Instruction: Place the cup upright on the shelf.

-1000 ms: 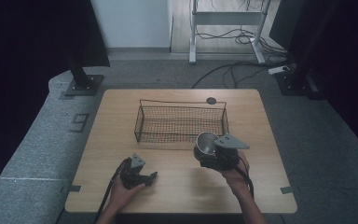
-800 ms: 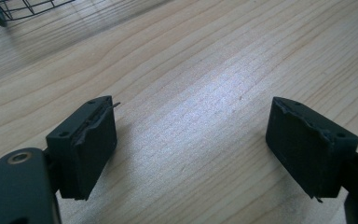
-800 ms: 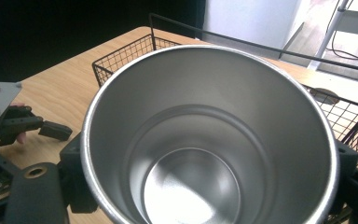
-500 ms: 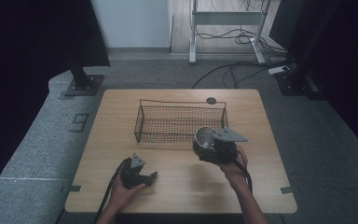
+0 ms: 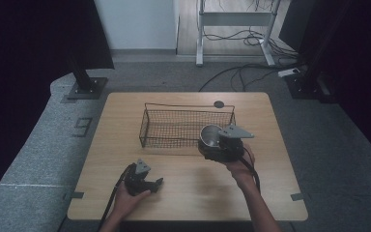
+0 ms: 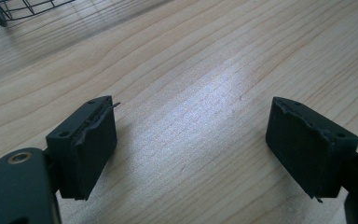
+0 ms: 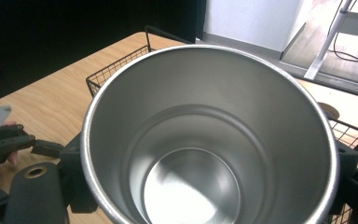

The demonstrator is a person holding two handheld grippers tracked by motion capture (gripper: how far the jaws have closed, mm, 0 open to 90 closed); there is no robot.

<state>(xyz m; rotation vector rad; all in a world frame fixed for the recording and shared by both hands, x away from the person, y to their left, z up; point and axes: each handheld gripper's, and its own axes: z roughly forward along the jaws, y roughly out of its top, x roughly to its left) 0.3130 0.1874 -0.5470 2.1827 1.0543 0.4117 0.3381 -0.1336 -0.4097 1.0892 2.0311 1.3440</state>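
right gripper (image 5: 211, 141) clamps a steel cup (image 5: 210, 135) by its sides, mouth up, just near of the wire basket's (image 5: 174, 126) right end, seemingly lifted off the wooden table (image 5: 270, 145), though the high view is too dim to be sure. left gripper (image 5: 155, 183) sits at the near left, jaws wide apart over bare wood.

One steel cup (image 5: 210, 136), one wire basket (image 5: 174, 126), two hand-held grippers, left (image 5: 147, 184) and right (image 5: 211, 145), on one tabletop (image 5: 193, 188).
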